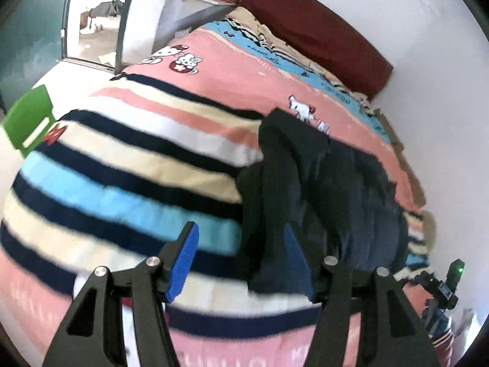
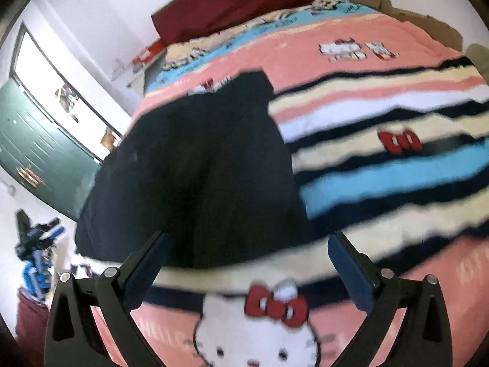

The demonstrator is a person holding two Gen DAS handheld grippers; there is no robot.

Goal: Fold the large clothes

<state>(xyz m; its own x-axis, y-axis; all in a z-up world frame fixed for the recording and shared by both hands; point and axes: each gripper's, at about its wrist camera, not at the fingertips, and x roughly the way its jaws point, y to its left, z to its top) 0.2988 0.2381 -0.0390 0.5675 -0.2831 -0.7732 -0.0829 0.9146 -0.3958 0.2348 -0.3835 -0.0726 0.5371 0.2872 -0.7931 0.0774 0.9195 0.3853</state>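
A dark navy garment (image 1: 324,189) lies bunched on the striped Hello Kitty bedspread (image 1: 128,159). My left gripper (image 1: 241,238) is open with blue pads, hovering just above the garment's near left edge. In the right wrist view the same garment (image 2: 195,177) spreads flatter over the bedspread (image 2: 382,168). My right gripper (image 2: 249,244) is open and empty above the garment's near hem. Both views are motion-blurred.
A dark red headboard (image 1: 318,33) stands against the white wall. A green chair (image 1: 27,122) stands left of the bed. A tripod with a green light (image 1: 443,287) stands at the right. A green door (image 2: 39,153) and cardboard (image 2: 406,12) by the wall show in the right wrist view.
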